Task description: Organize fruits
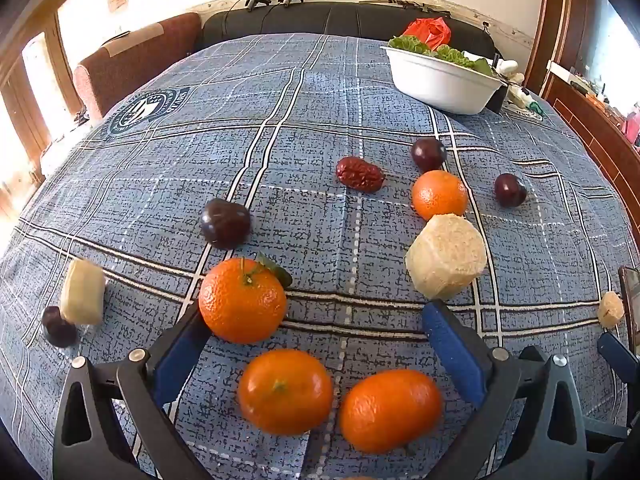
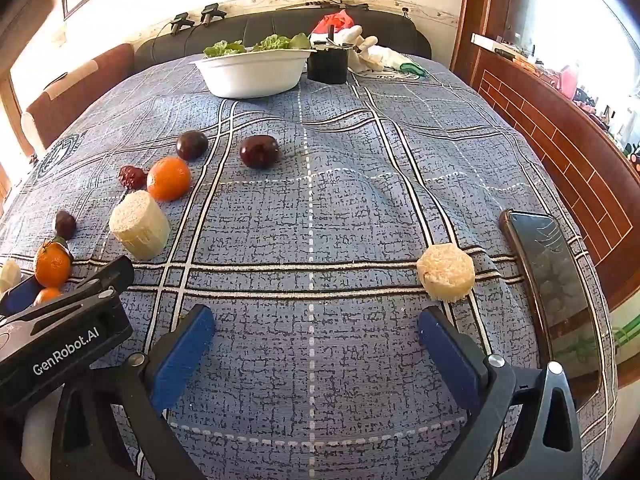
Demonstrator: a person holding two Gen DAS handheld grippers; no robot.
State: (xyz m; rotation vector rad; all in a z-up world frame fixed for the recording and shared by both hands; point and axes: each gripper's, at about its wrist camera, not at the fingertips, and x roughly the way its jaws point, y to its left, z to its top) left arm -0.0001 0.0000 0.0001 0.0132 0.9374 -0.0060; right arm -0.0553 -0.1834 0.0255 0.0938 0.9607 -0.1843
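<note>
Two oranges (image 1: 285, 391) lie side by side on the blue plaid tablecloth (image 1: 320, 112), right between the spread blue pads of the left gripper (image 1: 318, 330), whose jaws stand wide apart and hold nothing. Just beyond its left pad sits a leafy orange (image 1: 242, 300), touching or nearly touching that pad. Farther out are a dark plum (image 1: 225, 223), a wrinkled red date (image 1: 359, 174), another orange (image 1: 439, 195) with a pale sugarcane chunk (image 1: 446, 257) just in front of it, and two more plums (image 1: 428, 154) behind and to the right. At the left edge a second pale chunk (image 1: 83, 292) leans beside a small dark fruit (image 1: 58, 327). Over on the right gripper (image 2: 316, 338), the jaws are likewise apart and empty above bare cloth, with a round sugarcane slice (image 2: 445, 272) just past its right pad and a black phone (image 2: 552, 284) beyond that. At the far end stands a white bowl (image 2: 252, 76) of lettuce beside a black container (image 2: 328, 65).
</note>
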